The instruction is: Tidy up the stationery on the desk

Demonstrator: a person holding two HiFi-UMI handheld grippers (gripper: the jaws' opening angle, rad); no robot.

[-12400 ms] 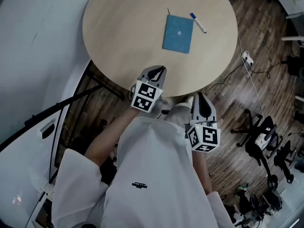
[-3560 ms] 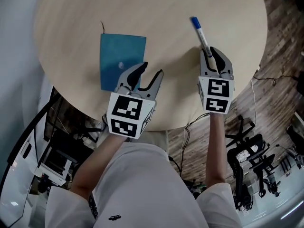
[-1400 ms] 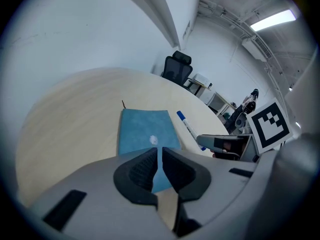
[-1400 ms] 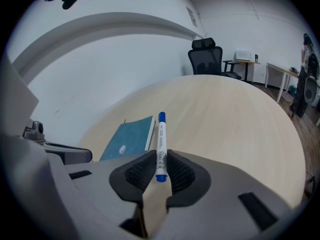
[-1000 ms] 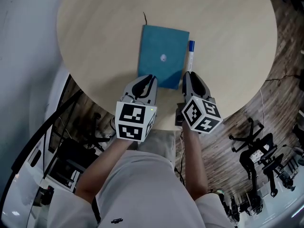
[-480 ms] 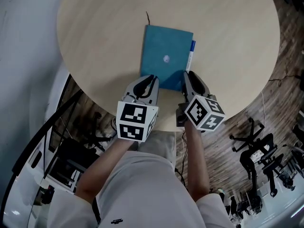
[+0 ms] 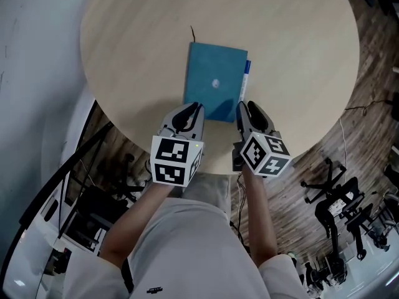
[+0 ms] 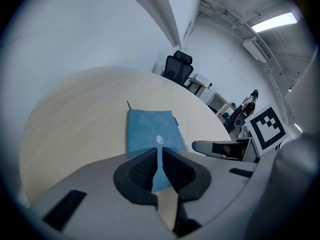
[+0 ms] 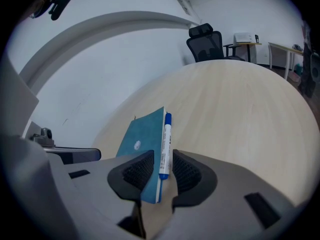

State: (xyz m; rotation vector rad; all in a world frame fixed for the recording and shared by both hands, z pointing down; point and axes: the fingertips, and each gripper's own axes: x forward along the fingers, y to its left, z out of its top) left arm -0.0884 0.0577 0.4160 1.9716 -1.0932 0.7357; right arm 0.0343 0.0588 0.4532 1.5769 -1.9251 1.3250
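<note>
A blue notebook lies flat on the round wooden table, near its front edge. Tight along the notebook's right edge lies a white pen with a blue cap. My left gripper is shut, its tips at the notebook's near left corner, and the cover shows just beyond the jaws. The right gripper is open a little, and the pen's near end lies loose between its pads, beside the notebook.
The table's curved front edge runs just under both grippers. A black office chair stands beyond the far side. Wooden floor with cables and chair bases lies to the right, and a white wall curves along the left.
The right gripper's jaws have parted slightly and let go of the pen, which now rests against the notebook's right edge. The left gripper has stayed shut at the notebook's near corner.
</note>
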